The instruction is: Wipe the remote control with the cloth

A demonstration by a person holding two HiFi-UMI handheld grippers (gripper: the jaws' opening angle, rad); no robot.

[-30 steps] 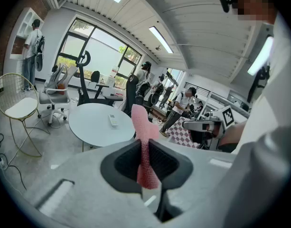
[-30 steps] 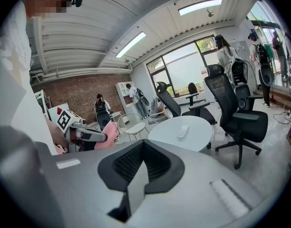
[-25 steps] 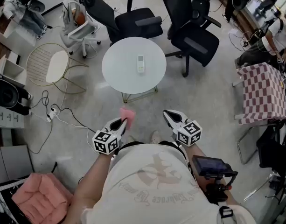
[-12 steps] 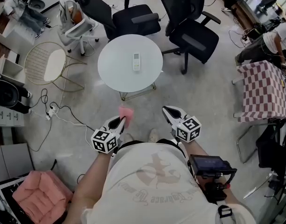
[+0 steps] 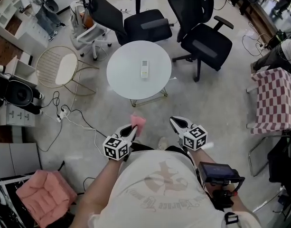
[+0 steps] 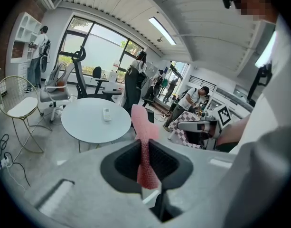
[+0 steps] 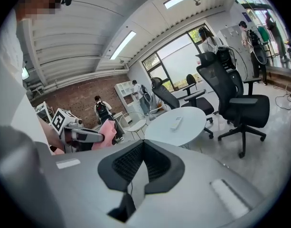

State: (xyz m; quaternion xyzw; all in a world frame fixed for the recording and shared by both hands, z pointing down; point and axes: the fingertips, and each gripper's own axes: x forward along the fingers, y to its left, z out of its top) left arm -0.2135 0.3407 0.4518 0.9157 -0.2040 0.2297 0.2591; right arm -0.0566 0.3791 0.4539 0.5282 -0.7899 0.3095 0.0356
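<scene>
- On the round white worktop (image 5: 120, 82) ahead of you: remote control (image 5: 145, 69), lying flat near the middle, nothing touching it. It's well apart from both your hands.
- Agreed. Your left hand-held gripper (image 5: 132, 128) is clenched on the pink cloth (image 5: 138, 120). Pads pinch its lower part, and the rest stands up past the tips, loose.
- Your right hand-held gripper (image 5: 175, 121) is clenched too: jaws together, nothing between them.
- Both sit close in front of your body, side by side and apart. They point toward the worktop, tilted down a little. Both are over bare floor, short of the worktop's near edge.
- Cloth and remote control are not in contact, with open floor between them.
- Surroundings, from the head view: black office chair (image 5: 145, 25) beyond the worktop, second black chair (image 5: 204, 41) to its right, gold wire chair (image 5: 64, 68) with a white seat on your left.
- Also a checked red-and-white cover (image 5: 276, 96) at your right, a pink cushion (image 5: 41, 196) at lower left and a power strip (image 5: 63, 113) with cables on the floor at left.
</scene>
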